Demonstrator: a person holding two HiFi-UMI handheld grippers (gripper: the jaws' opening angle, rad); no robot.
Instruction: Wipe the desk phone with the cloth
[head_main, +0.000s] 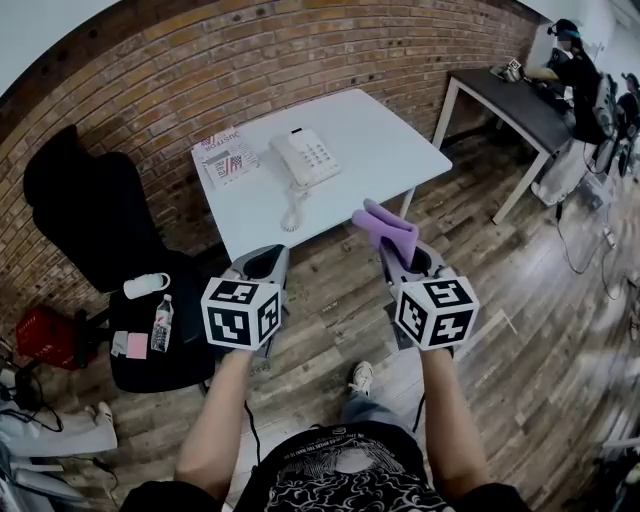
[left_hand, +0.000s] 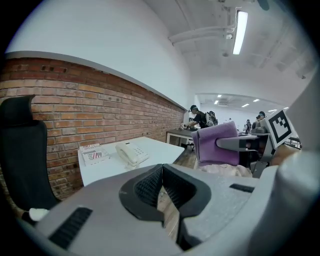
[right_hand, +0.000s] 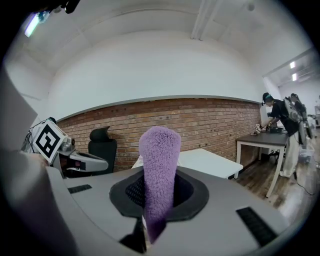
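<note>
- The right gripper (right_hand: 159, 192) has its jaws clamped on a purple fluffy cloth (right_hand: 159, 160). The folded cloth sticks out past the jaw tips, with its long axis in line with the jaws and its rounded end pointing ahead.
- The left gripper (left_hand: 161, 172) is level with the right one and off to its left. Its jaws are pressed together at the tips with nothing between them.
- Both pairs of jaws are over the brown plank floor (head_main: 330, 300), short of the near edge of the white rectangular table (head_main: 385, 150).
- The white desk phone (head_main: 305, 158) lies on that table, ahead of the jaws and well apart from them. It sits between the two lines of reach, closer to the left jaws' line.
- The phone's long axis runs away from the jaws at a slight slant. The handset is along its left side and the keypad on its right. Its coiled white cord (head_main: 291, 212) trails back to the table's near edge.
- A printed booklet (head_main: 225, 158) lies flat just left of the phone, apart from it.
- To the right of the phone, ahead of the right jaws, the tabletop is bare out to its right corner.
- A black office chair (head_main: 95, 215) stands left of the left jaws, with small items on its seat.
- A red brick wall (head_main: 300, 60) runs behind the table's far edge.
</note>
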